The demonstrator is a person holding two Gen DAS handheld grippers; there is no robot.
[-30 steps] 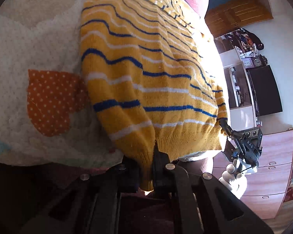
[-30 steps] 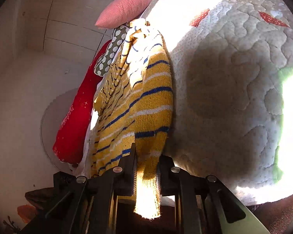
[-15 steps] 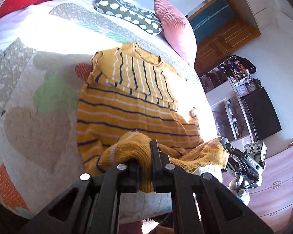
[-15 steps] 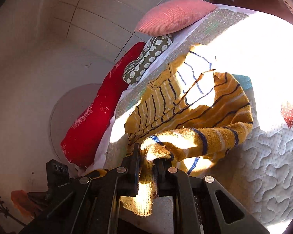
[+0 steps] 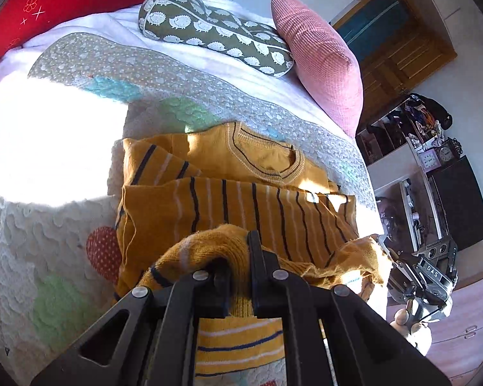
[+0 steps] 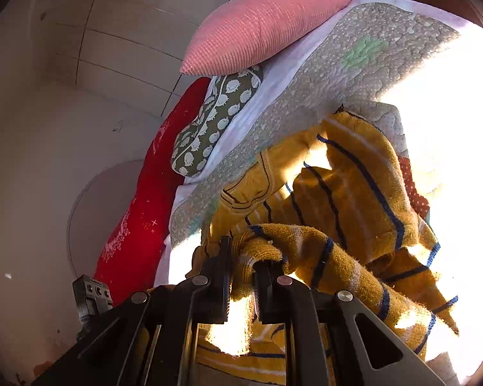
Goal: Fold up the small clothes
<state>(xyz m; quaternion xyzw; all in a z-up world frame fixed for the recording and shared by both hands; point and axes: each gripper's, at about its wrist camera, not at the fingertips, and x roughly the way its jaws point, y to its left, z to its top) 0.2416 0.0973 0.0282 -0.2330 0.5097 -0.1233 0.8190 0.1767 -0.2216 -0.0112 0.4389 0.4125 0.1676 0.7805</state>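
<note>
A small yellow knit sweater (image 5: pixel 228 202) with blue and white stripes lies on the quilted bedspread (image 5: pixel 58 222), collar toward the pillows, its lower half doubled up over the body. My left gripper (image 5: pixel 240 251) is shut on the sweater's hem at its near left corner. My right gripper (image 6: pixel 241 257) is shut on the hem at the other corner; the sweater (image 6: pixel 347 193) drapes away from it in folds. The right gripper also shows at the right edge of the left wrist view (image 5: pixel 388 257), still pinching the cloth.
At the head of the bed lie a pink ribbed pillow (image 5: pixel 318 51), a green hedgehog-print bolster (image 5: pixel 212 32) and a red cushion (image 5: pixel 64 3). Past the bed's right edge stand a wooden door (image 5: pixel 399 48), shelves and a dark cabinet (image 5: pixel 460 202). Strong sunlight washes out part of the quilt (image 5: pixel 42 148).
Both grippers carried the hem forward toward the collar, so the sweater went from hanging stretched out to lying on the bed with its lower half folded over. Both stay shut on the hem.
</note>
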